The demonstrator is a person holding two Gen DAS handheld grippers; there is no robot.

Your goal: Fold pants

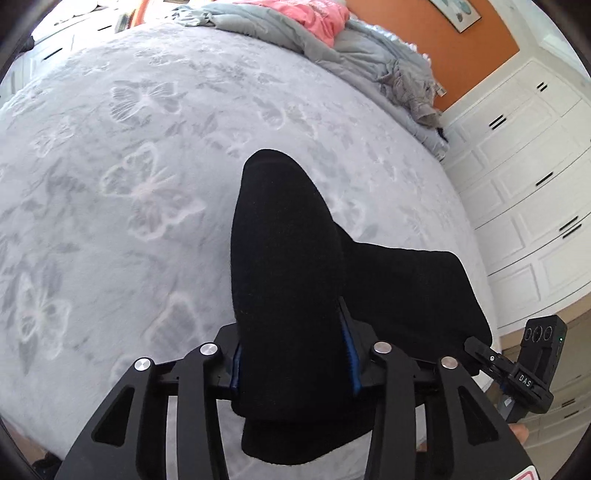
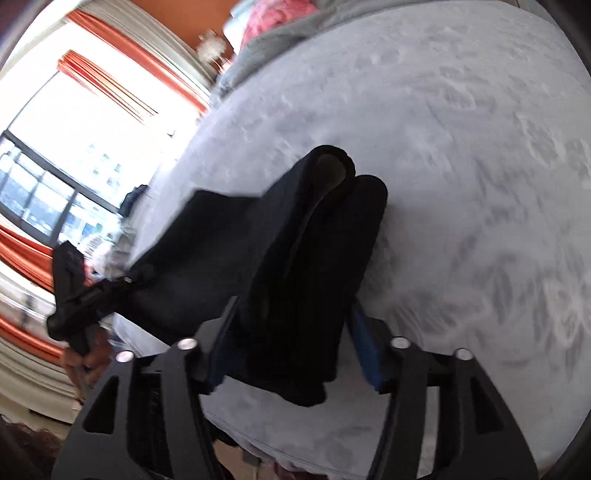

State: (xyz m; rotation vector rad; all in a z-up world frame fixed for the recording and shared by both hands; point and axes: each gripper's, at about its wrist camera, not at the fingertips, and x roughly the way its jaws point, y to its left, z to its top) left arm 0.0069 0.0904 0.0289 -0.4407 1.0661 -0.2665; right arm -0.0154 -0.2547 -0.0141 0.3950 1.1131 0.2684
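Observation:
The black pants (image 1: 288, 240) hang as a thick bundle above the pale bed cover (image 1: 129, 166). My left gripper (image 1: 291, 332) is shut on one folded end, whose cloth fills the gap between the blue pads. From there the pants run right to my other gripper (image 1: 480, 350). In the right wrist view the pants (image 2: 317, 240) lie doubled between the jaws of my right gripper (image 2: 295, 306), which is shut on them near its tips. A loose flap hangs below the pads. The cloth stretches left to the left gripper (image 2: 74, 295), held by a hand.
A grey blanket (image 1: 325, 40) and a pink garment (image 1: 317, 14) are heaped at the bed's far end. White wardrobe doors (image 1: 524, 177) stand close along the bed's right side. A bright window (image 2: 55, 166) with orange curtains is on the other side.

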